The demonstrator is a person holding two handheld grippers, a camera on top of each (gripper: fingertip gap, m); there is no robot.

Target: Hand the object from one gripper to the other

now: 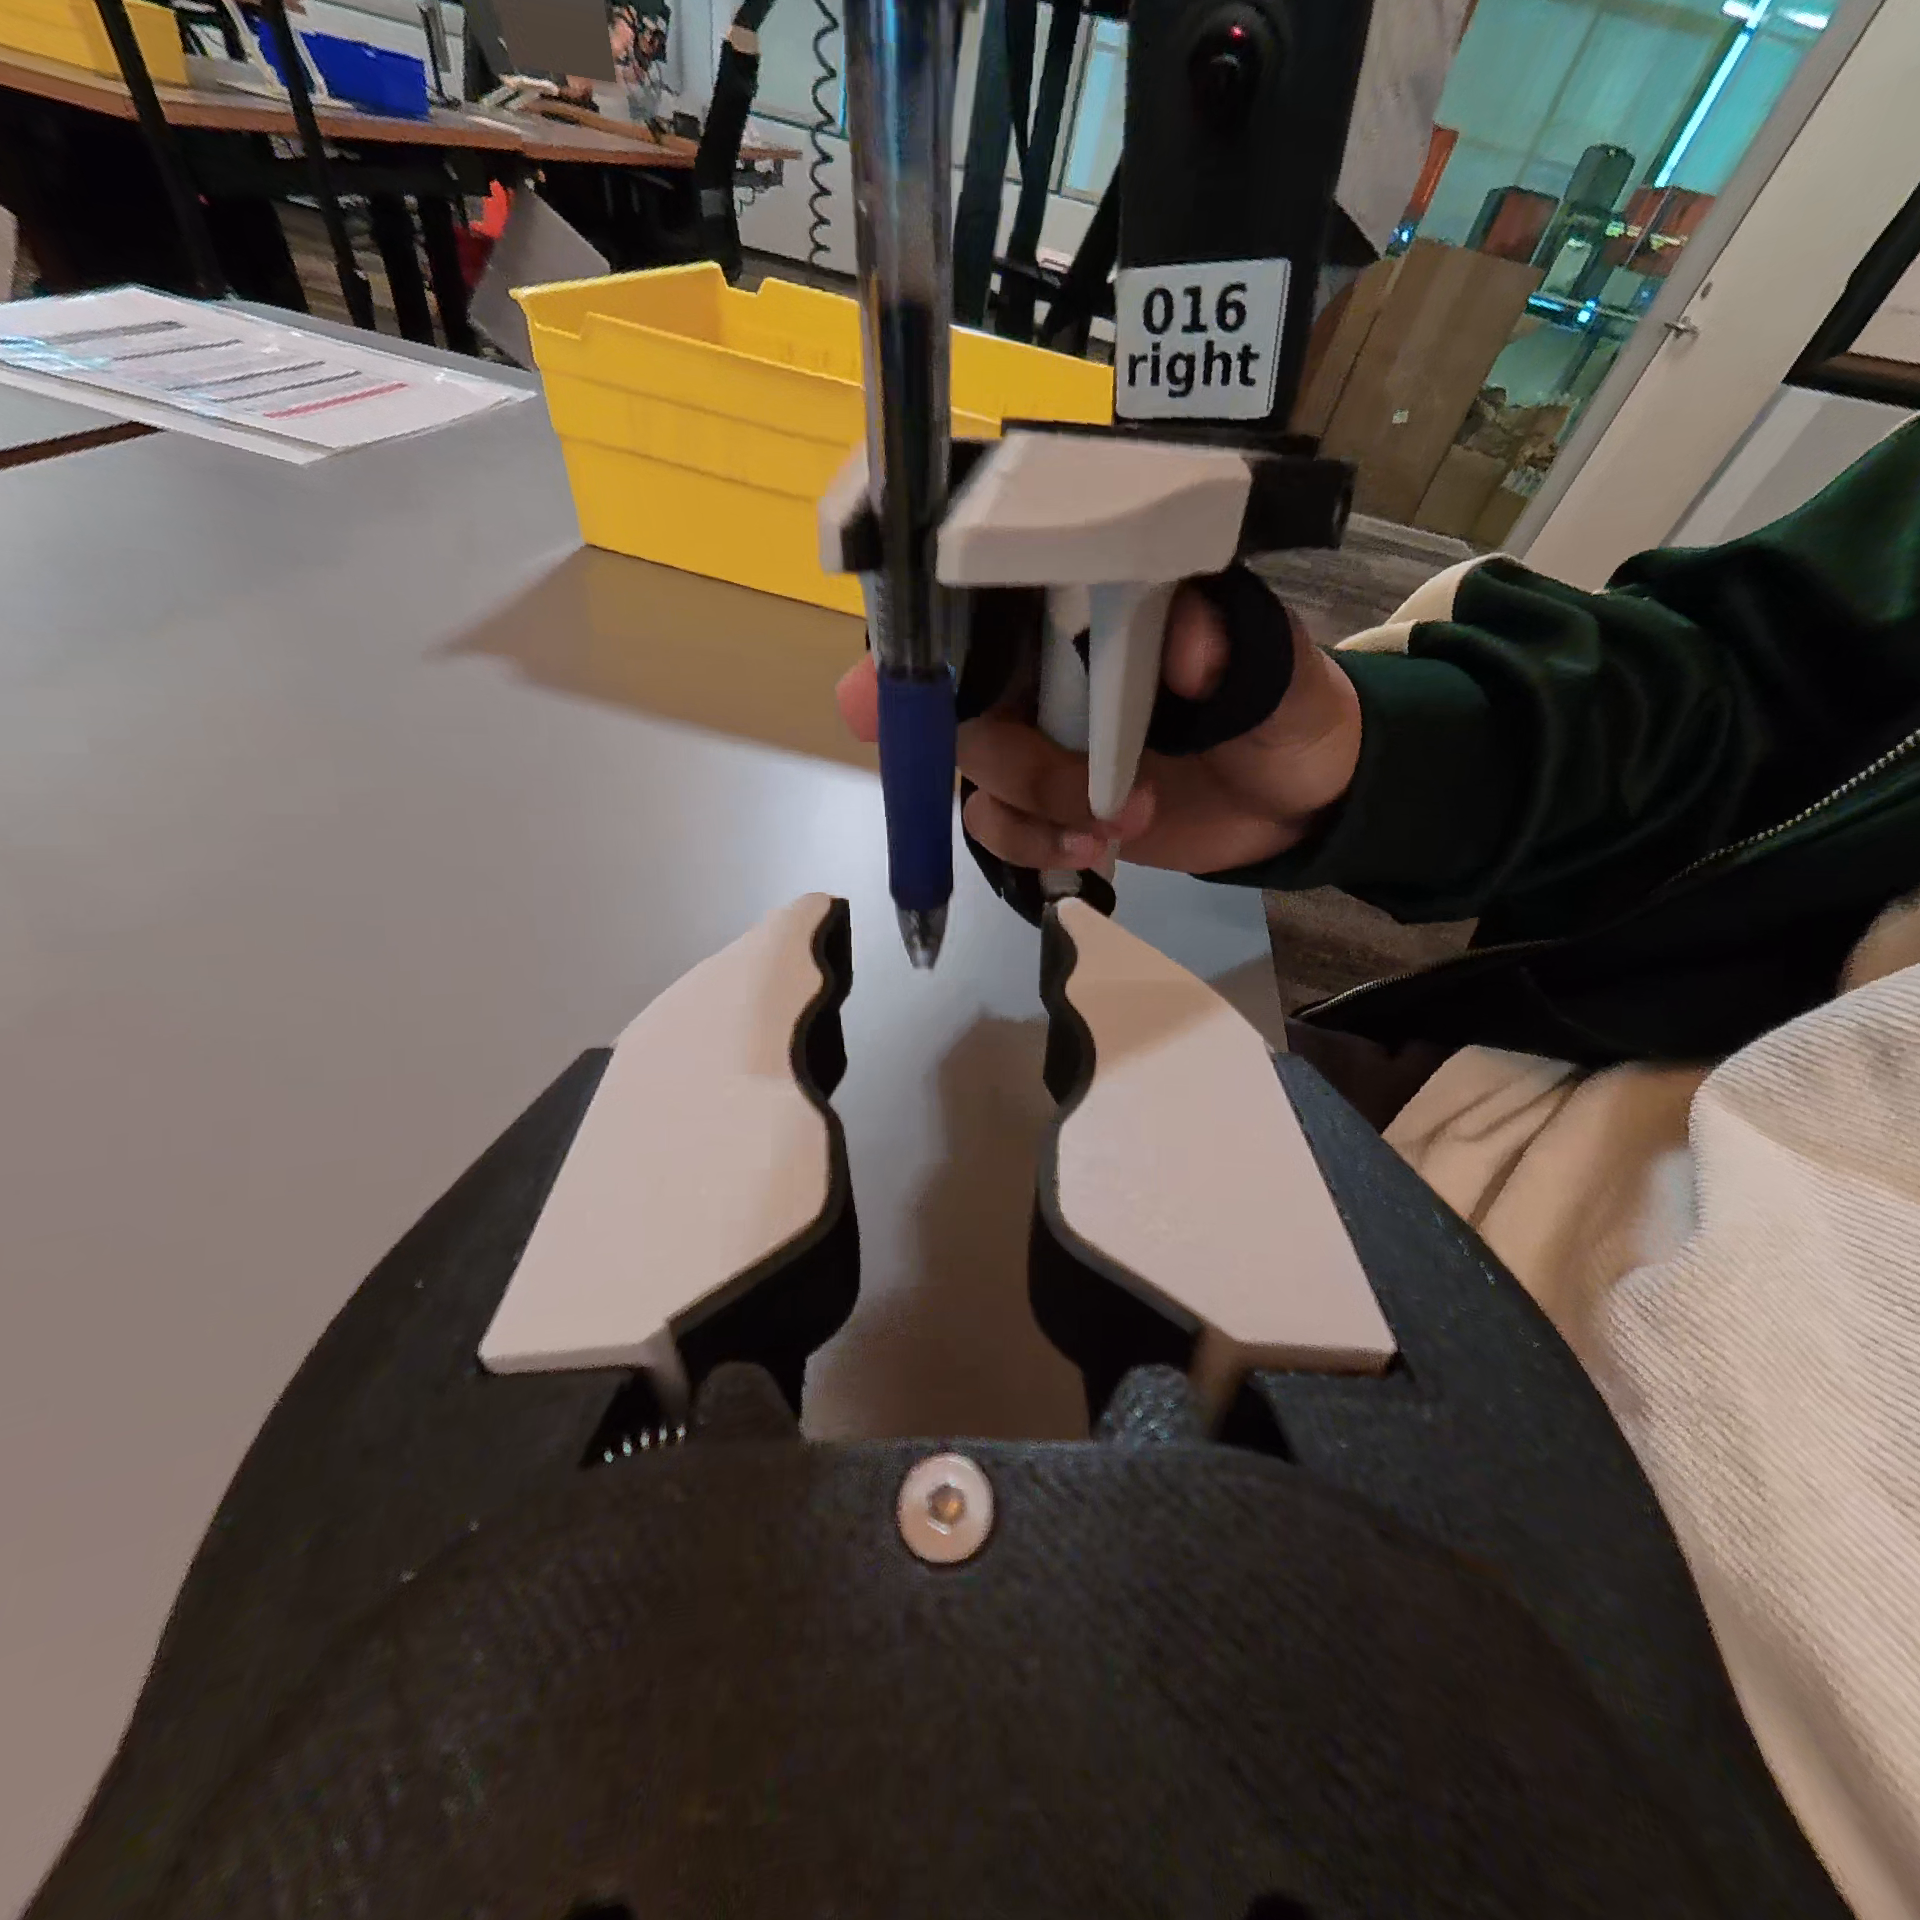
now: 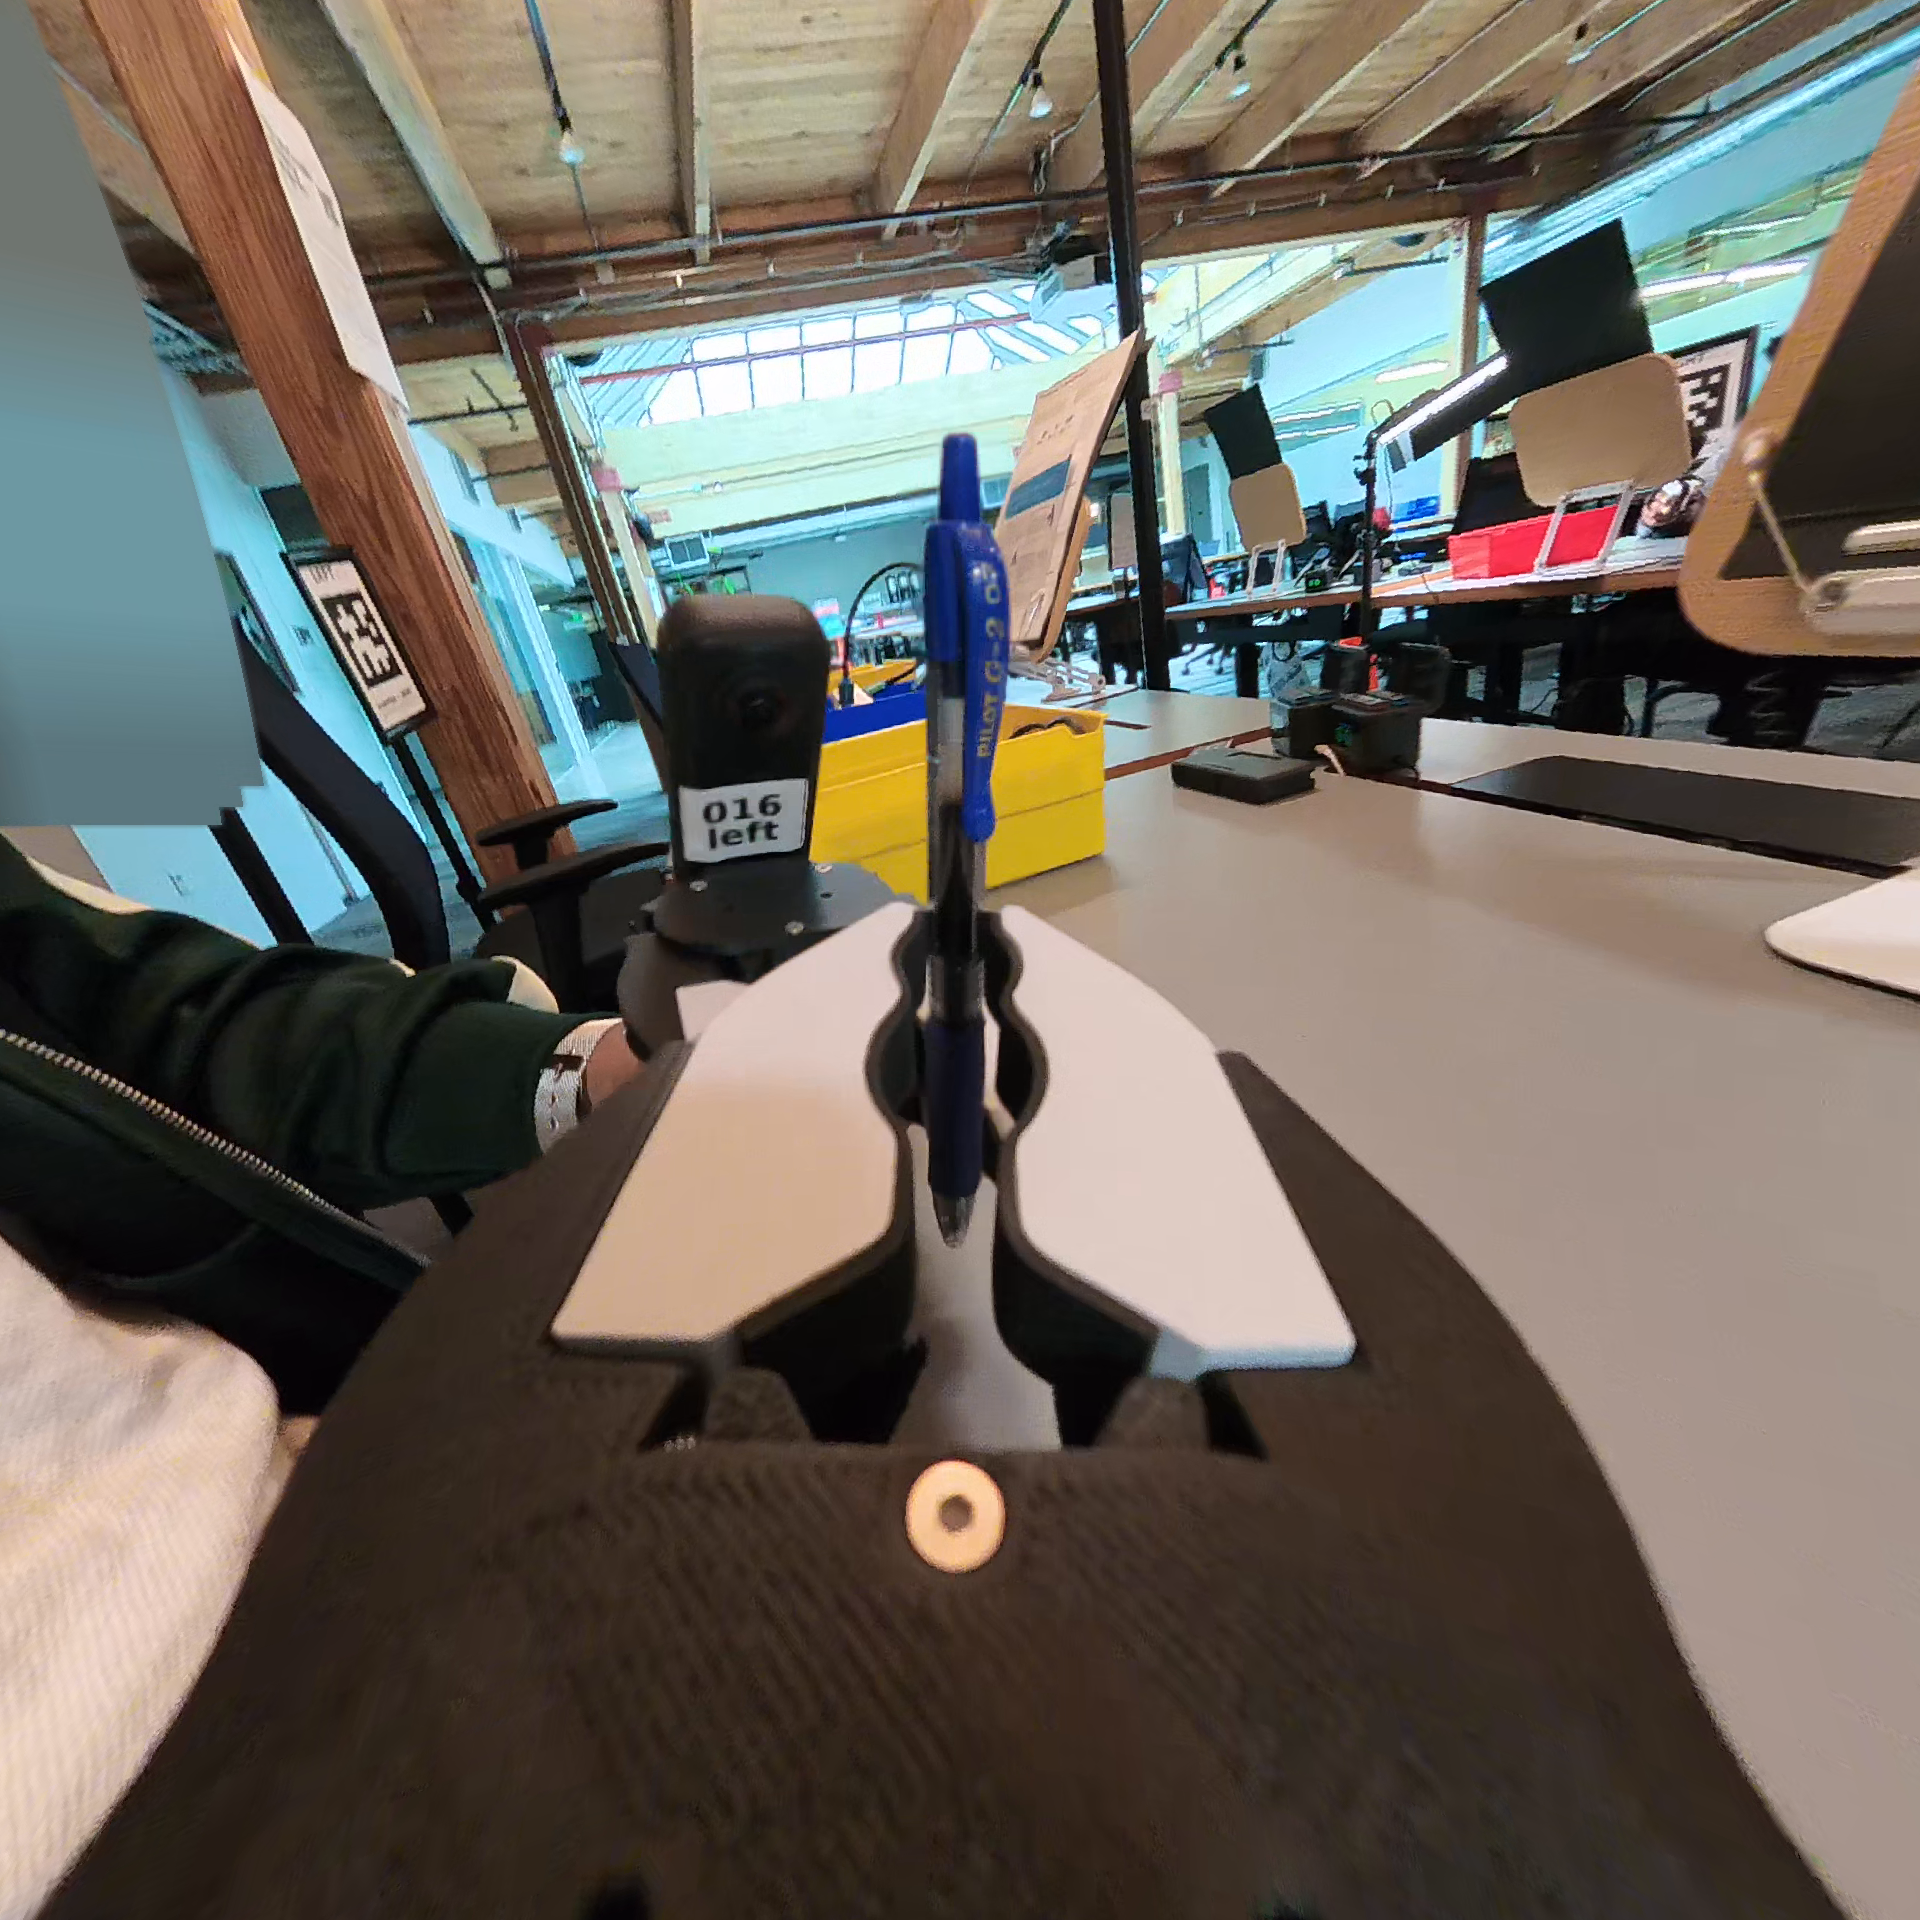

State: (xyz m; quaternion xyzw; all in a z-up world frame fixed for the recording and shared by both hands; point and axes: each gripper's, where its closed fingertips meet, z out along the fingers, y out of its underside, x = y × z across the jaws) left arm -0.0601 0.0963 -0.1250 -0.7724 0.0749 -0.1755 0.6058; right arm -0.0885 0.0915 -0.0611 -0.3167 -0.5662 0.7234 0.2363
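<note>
- We see a yellow bin [image 1: 727, 416] in the upper middle of the left wrist view, standing on the grey surface [image 1: 312, 831]; its inside is mostly hidden from this angle.
- In the right wrist view the same yellow bin [image 2: 1039, 790] sits in the middle distance behind the pen, with something dark lying in it that we cannot make out, and what may be a blue bin just behind it.
- A red bin [image 2: 1507, 551] stands on a far bench at the right of that frame; its contents are too small to tell.
- The right hand-held gripper [image 2: 956, 997] is closed tight on the blue pen [image 2: 956, 1091], clamping the barrel just above the dark blue grip, with the pen upright and its tip pointing down.
- In the left wrist view the pen [image 1: 914, 790] hangs at centre frame from the right hand-held gripper [image 1: 894, 509], its tip just above and between our own fingertips.
- The left hand-held gripper [image 1: 943, 925] stands open with a clear gap, holding nothing and not touching the pen.
- A person's hand [image 1: 1164, 769] in a dark green sleeve grips the right tool's trigger.
- A laminated sheet [image 1: 239, 364] lies on the surface at upper left.
- The room is an open workshop with wooden ceiling beams [image 2: 935, 125], a timber post [image 2: 343, 468] at left and rows of desks beyond.
</note>
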